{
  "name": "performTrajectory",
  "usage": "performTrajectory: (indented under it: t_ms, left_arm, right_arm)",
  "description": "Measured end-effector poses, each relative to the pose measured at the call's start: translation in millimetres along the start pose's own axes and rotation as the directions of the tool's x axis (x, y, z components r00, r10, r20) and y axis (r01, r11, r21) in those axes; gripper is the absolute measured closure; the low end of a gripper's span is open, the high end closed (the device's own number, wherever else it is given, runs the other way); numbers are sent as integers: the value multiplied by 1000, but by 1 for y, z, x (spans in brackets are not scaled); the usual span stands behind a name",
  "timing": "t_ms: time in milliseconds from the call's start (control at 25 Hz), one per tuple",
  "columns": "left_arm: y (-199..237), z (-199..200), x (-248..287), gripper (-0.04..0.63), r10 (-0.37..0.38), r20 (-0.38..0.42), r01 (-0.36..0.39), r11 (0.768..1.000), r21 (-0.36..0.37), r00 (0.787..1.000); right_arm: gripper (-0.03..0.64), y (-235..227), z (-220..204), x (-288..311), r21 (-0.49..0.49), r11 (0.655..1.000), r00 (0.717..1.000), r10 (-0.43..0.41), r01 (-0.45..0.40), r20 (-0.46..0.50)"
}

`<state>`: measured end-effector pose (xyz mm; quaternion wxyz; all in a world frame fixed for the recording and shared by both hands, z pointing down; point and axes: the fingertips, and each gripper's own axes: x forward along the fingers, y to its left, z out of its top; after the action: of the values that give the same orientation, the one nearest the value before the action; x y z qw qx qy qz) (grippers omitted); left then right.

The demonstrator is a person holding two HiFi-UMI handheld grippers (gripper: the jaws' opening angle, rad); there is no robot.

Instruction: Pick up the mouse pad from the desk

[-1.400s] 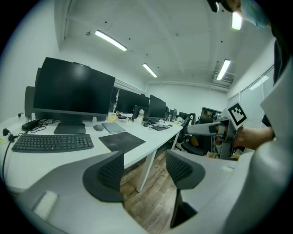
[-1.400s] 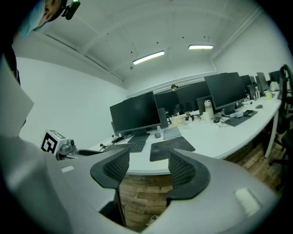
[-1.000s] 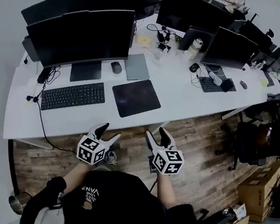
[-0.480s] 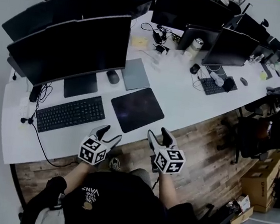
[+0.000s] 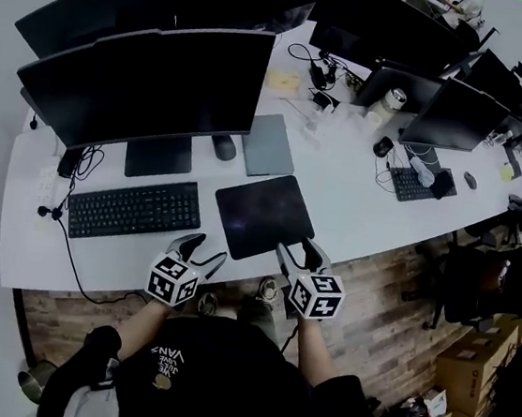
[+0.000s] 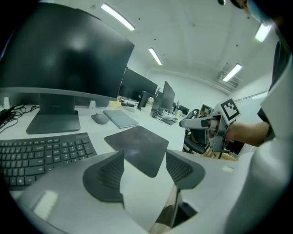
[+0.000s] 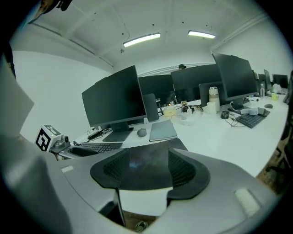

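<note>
A dark mouse pad (image 5: 264,215) lies flat on the white desk (image 5: 357,196), right of the black keyboard (image 5: 134,208). It also shows in the left gripper view as the mouse pad (image 6: 137,144) and in the right gripper view as the mouse pad (image 7: 149,157). My right gripper (image 5: 299,253) hovers open at the desk's front edge, just short of the pad's near right corner. My left gripper (image 5: 201,247) stands open at the front edge, left of the pad and apart from it. Neither gripper holds anything.
A large monitor (image 5: 144,85) stands behind the keyboard, with a mouse (image 5: 222,146) and a grey closed laptop (image 5: 268,144) beyond the pad. More monitors, cables and a second keyboard (image 5: 409,183) crowd the far right. Wooden floor (image 5: 390,313) lies below the desk edge.
Both grippers have moved forward from over the floor to the desk's front edge, closer to the mouse pad. Both stayed open.
</note>
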<state>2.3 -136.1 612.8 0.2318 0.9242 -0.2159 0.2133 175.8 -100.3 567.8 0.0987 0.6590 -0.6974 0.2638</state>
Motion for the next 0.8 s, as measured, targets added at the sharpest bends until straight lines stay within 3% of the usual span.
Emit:
performTrajectory:
  t_ms: [320, 640, 800]
  left_arm:
    - [11, 3, 12, 333, 147, 3, -146, 982, -119, 989]
    - [10, -5, 29, 333, 288, -16, -283, 927, -247, 957]
    - [8, -14, 29, 333, 358, -30, -349, 884, -312, 933]
  right_arm:
    - [360, -39, 15, 51, -93, 990, 990, 92, -102, -109]
    - [360, -82, 25, 109, -170, 964, 962, 168, -206, -217]
    - [360, -92, 27, 141, -214, 940, 940, 203, -265, -275]
